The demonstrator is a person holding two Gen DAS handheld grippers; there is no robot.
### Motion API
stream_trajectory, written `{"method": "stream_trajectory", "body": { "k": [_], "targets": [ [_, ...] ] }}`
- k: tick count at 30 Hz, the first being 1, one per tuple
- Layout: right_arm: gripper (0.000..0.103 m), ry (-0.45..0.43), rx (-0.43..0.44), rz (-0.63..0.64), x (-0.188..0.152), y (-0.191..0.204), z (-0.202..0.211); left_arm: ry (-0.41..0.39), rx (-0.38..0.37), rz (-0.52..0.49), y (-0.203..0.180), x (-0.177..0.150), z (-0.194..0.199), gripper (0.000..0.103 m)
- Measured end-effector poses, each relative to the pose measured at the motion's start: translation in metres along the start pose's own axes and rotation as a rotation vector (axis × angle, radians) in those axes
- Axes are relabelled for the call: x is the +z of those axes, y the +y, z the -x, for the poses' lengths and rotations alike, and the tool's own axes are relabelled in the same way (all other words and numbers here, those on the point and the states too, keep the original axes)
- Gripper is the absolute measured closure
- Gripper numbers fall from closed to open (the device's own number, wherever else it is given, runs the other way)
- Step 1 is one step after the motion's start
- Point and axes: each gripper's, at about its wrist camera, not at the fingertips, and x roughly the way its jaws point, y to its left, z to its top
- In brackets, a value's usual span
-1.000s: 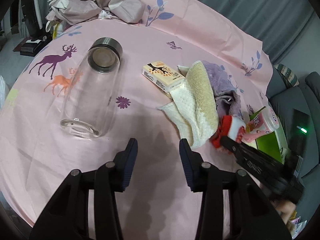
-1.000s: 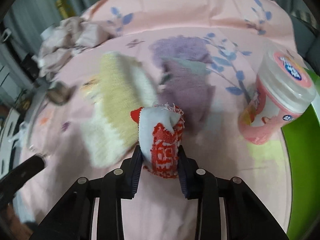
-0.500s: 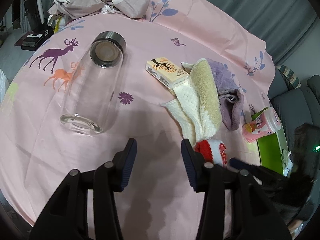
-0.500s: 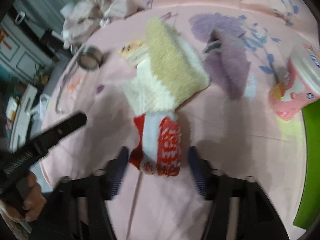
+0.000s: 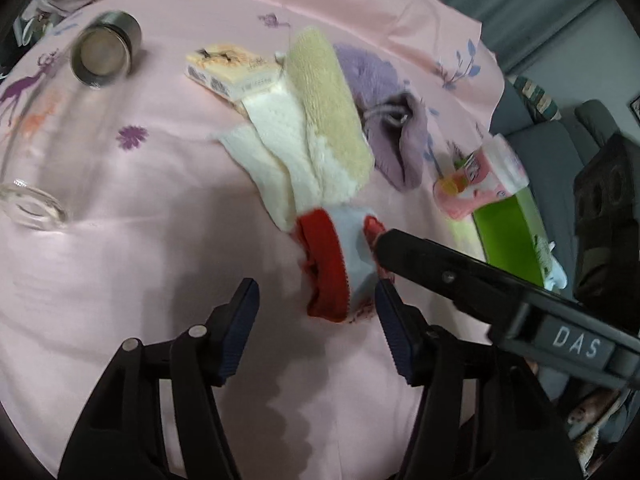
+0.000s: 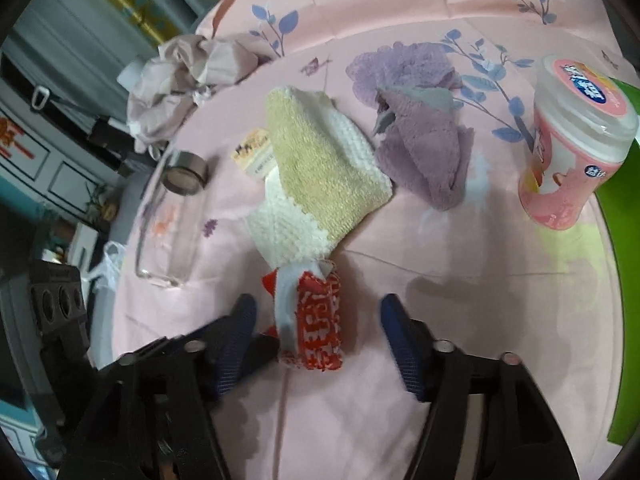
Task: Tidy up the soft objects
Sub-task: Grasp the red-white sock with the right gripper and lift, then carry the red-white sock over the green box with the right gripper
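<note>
The surface (image 6: 460, 340) wears a pink printed cloth. A clear glass bottle (image 5: 60, 120) lies on its side, contents indiscernible; a pink tub (image 6: 572, 152) stands lidded. The red-and-white sock (image 6: 316, 320) lies against the cream towel (image 6: 320, 168), loose between the spread right gripper (image 6: 316, 332), whose jaws just narrowed. The left gripper (image 5: 316, 320), just widening, is open beside the sock.
</note>
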Motion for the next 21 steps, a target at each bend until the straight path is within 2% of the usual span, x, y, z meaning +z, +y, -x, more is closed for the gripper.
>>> {"method": "stream_trajectory", "body": {
  "k": [1,4,8,12,16,21],
  "targets": [
    [0.052,0.011,0.006,0.009,-0.001,0.001,-0.003,0.003,-0.007,0.003,-0.001,-0.001,-0.003,0.053],
    [0.053,0.035,0.017,0.005,-0.001,-0.002,-0.012,0.029,-0.074,0.008,-0.004,-0.001,-0.013,0.058],
    [0.053,0.068,0.01,-0.019,-0.001,-0.007,-0.023,0.017,-0.078,-0.011,-0.01,-0.002,-0.018,0.057],
    [0.053,0.094,0.035,-0.04,-0.002,-0.014,-0.03,0.026,-0.12,-0.029,-0.013,-0.001,-0.02,0.072],
    [0.053,0.093,0.054,-0.038,-0.003,-0.011,-0.032,-0.001,-0.117,-0.041,-0.016,-0.002,-0.012,0.075],
    [0.053,0.039,0.072,0.008,-0.004,0.003,-0.017,-0.076,-0.089,-0.098,-0.024,-0.005,0.007,0.075]
  ]
}}
